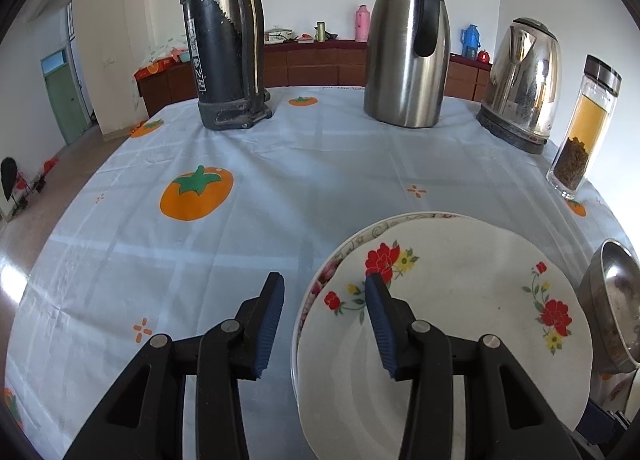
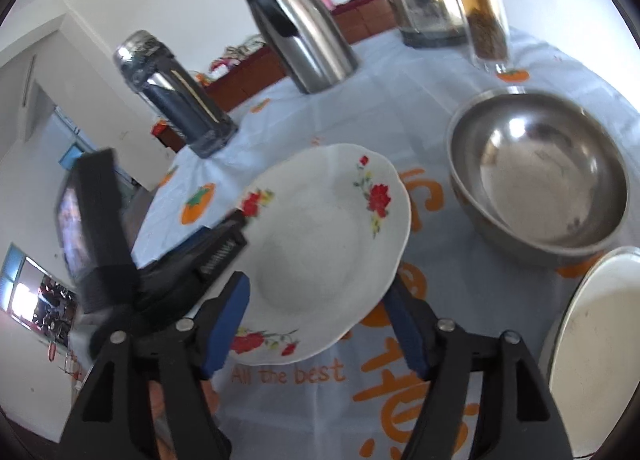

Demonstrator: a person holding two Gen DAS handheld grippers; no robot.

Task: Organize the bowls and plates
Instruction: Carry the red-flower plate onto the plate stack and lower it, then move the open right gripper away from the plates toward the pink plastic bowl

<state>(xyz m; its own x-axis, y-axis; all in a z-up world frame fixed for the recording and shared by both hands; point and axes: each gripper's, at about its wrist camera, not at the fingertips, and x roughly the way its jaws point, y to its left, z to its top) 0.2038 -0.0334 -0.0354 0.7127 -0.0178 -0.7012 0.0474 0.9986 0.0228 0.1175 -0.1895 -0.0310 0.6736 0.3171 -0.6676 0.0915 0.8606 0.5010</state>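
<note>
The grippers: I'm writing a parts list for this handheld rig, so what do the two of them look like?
Both look alike. The left gripper and the right gripper each have two matte black angular plastic fingers with triangular cut-outs, joined by links on round silver pins. Each finger ends in a dark blue ribbed pad. In the right wrist view the left gripper's black body also shows. No cables or sleeves are visible.

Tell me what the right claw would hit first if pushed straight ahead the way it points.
Most likely the flowered plate: it lies between the right claw's open fingers, directly ahead. The steel bowl sits off to the right of that line. Depth is uncertain through the fisheye.
</note>
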